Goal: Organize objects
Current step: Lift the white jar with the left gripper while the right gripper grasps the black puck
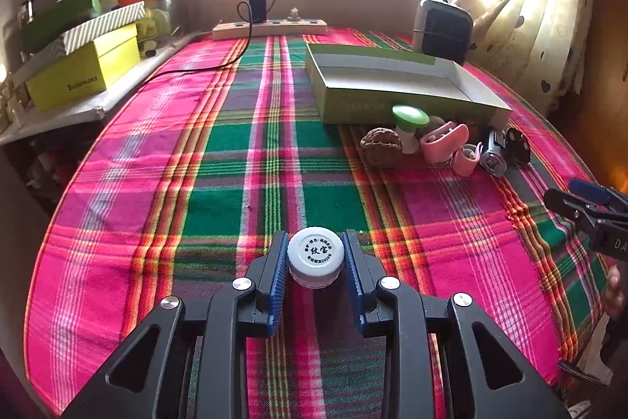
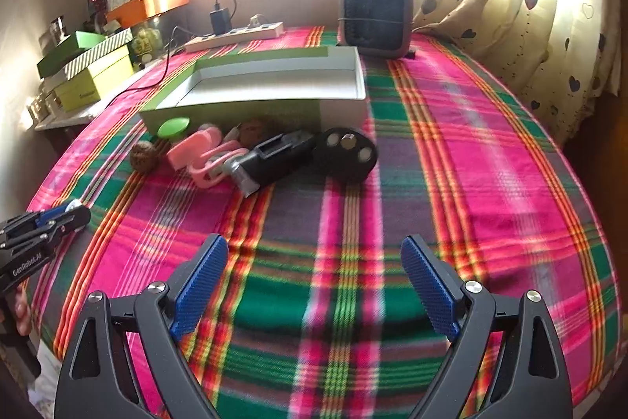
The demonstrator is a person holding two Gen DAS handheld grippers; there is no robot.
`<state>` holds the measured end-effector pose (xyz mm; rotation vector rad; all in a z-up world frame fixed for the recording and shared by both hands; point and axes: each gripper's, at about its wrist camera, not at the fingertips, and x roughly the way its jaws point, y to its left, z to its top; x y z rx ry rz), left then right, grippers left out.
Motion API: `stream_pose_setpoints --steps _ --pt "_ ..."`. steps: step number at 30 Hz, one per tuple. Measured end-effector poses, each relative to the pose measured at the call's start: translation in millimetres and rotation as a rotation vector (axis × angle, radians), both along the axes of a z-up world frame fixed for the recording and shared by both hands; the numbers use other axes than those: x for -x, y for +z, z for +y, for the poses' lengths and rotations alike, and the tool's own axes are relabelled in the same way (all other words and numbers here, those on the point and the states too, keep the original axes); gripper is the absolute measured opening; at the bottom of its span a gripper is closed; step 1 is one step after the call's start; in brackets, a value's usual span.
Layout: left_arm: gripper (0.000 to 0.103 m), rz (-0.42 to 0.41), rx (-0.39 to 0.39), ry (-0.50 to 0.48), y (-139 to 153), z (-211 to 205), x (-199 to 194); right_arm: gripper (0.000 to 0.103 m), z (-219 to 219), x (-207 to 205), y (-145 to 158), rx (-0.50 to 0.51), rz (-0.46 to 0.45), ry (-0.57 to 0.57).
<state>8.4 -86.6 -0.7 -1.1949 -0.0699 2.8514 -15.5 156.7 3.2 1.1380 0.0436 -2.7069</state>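
Note:
My left gripper is shut on a small white jar with a printed lid, low over the plaid cloth. Both blue pads press its sides. In the right wrist view the left gripper shows at the left edge with the jar's white rim just visible. My right gripper stands open over bare cloth with nothing between its fingers. An open green box lies ahead. In front of it lie a walnut, a green-capped item, pink clips, a black tool and a black disc.
A black heater stands behind the box near the curtain. A power strip with a charger and cable lies at the back. Stacked boxes fill a shelf at the left. A hand shows at the right.

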Motion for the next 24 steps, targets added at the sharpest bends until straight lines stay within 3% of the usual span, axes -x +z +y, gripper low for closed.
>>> stream_pose_setpoints --steps 10,24 --pt "0.025 -0.011 0.003 -0.023 1 10 26 0.085 11 32 8 -0.035 0.001 -0.017" --pt "0.025 -0.049 -0.016 -0.035 3 13 54 0.065 17 73 -2 -0.023 -0.071 0.029"
